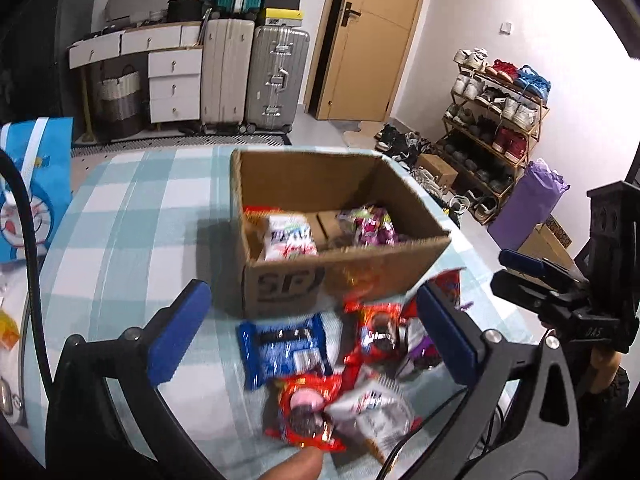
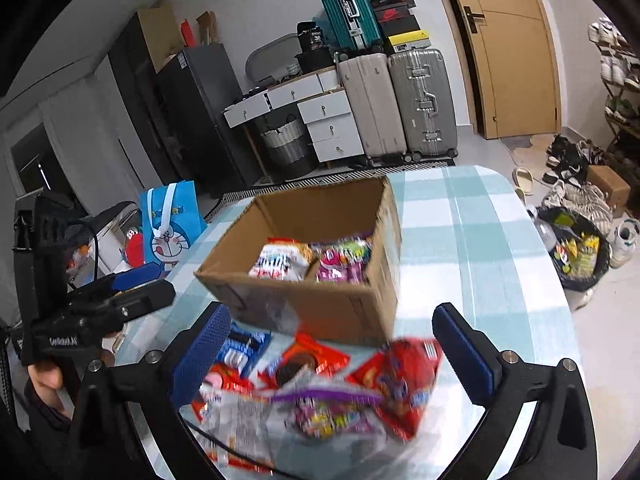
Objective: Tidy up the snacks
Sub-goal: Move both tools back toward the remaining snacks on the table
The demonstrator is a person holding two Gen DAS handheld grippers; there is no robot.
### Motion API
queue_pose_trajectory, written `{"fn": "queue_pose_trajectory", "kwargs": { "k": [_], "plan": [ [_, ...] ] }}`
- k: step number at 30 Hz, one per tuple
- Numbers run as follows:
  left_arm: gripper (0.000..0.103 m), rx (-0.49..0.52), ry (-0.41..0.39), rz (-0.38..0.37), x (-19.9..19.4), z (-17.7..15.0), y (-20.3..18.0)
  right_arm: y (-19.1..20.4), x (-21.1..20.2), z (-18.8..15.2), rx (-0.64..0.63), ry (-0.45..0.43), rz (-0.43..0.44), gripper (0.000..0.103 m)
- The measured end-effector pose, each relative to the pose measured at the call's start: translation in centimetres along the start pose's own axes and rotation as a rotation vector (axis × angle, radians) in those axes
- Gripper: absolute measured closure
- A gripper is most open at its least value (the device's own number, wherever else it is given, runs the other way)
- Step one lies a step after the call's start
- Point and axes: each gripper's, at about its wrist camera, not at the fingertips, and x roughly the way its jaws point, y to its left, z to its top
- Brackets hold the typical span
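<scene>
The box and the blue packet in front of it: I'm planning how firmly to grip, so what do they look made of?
The box looks like plain brown corrugated cardboard: matte, raw cut edges, a printed logo. The blue packet seems thin plastic film: glossy, creased, with bright highlights. Blur leaves its finish partly open.

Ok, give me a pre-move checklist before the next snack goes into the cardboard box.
1. Left tool open, nothing gripped: ok.
2. Right tool open, nothing gripped: ok.
3. Cardboard box upright, top open: ok.
4. Free space inside the box, between the white packet and the purple packet: ok.
5. Blue cookie packet lying apart enough from the red packets to grab alone: cannot tell, they overlap at its lower edge.
6. Loose snacks sharp enough to aim at: not ok, blurred.
</scene>
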Motion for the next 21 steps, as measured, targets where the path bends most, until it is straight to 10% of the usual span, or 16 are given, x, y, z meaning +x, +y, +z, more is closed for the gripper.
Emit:
{"fn": "queue_pose_trajectory", "kwargs": {
  "k": [21],
  "plan": [
    [0.001, -0.047, 0.078, 0.039, -2.3, -7.2, 0.0, 0.2, -1.2, -6.8, -0.006, 0.128, -0.005, 0.000]
  ]
}}
